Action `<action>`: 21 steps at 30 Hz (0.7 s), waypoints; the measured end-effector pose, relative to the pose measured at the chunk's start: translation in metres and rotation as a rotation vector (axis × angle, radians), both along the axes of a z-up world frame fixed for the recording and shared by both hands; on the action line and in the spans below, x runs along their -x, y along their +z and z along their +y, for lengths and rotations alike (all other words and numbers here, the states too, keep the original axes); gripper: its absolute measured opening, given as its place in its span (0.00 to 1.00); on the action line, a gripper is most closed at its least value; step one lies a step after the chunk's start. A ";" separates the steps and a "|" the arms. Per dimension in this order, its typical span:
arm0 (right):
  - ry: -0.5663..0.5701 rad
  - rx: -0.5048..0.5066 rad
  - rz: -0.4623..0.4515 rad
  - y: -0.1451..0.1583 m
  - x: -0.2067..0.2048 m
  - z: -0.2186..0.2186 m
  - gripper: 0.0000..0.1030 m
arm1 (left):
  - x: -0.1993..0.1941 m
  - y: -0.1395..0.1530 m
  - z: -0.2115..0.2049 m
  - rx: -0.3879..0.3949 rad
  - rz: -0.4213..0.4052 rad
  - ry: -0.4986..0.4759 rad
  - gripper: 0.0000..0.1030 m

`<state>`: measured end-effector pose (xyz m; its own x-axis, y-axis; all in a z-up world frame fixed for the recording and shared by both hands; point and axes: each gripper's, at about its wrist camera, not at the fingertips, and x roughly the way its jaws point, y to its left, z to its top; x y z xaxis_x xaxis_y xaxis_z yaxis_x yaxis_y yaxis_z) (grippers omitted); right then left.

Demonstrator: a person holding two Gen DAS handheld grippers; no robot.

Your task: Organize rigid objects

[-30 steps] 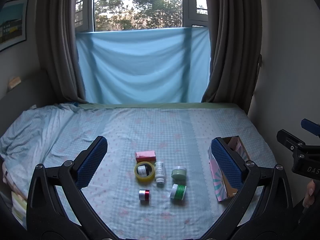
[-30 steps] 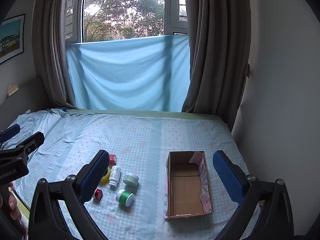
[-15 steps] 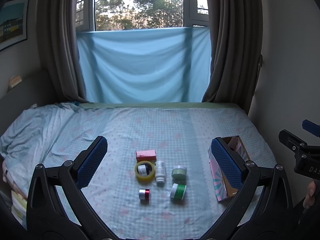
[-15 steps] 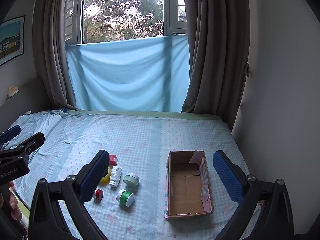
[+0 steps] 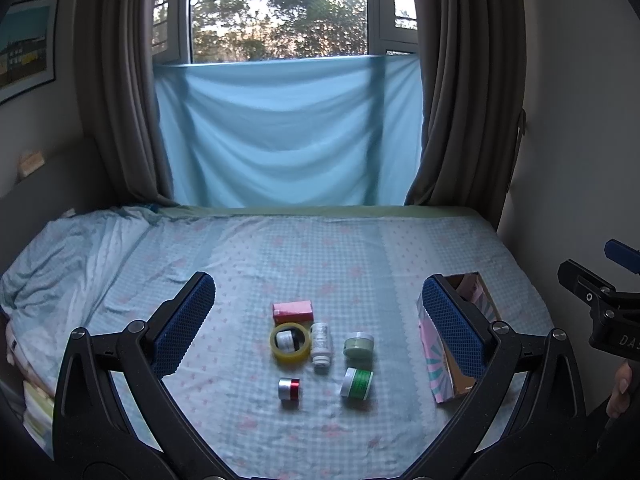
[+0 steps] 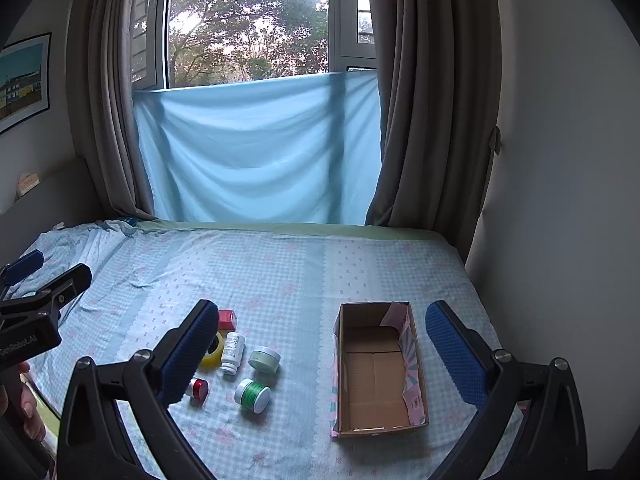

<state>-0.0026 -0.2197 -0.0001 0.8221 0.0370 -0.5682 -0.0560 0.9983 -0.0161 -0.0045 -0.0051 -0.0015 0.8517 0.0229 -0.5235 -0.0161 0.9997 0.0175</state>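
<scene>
Covering the bed (image 5: 360, 248) is a pale blue checked sheet with small pink flowers, rumpled toward the left edge of both frames. Behind it, at the top centre, a light blue cloth (image 6: 256, 148) hangs across the lower window, flanked by grey-brown curtains (image 5: 464, 80). A framed picture (image 6: 24, 80) hangs on the wall at the upper left.

Left tool (image 5: 318, 320): fingers spread wide apart, holding nothing, raised above the bed. In the left wrist view the loose items lie between its fingers, low in the centre of the frame. A pink box (image 5: 292, 309) lies farthest back; just below it is a yellow tape roll (image 5: 291, 343) with a small jar inside its ring. A white bottle (image 5: 321, 343) lies on its side just right of the roll. A pale green jar (image 5: 359, 345) sits right of the bottle, a green-labelled jar (image 5: 357, 383) lies below that, and a red-and-silver jar (image 5: 289, 389) is below the roll.

Right tool (image 6: 320, 356): fingers also wide apart and empty. In the right wrist view an open cardboard box (image 6: 378, 372) sits on the sheet between its fingers, right of centre, nothing visible inside. The item cluster lies left of the box, well apart from it, partly behind the left finger. A hand (image 6: 24, 408) grips the other tool's handle at the lower left edge.
</scene>
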 end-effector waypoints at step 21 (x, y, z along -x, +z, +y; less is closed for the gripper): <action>0.012 -0.010 0.003 0.001 0.002 0.002 1.00 | 0.001 0.003 -0.002 0.000 -0.013 -0.013 1.00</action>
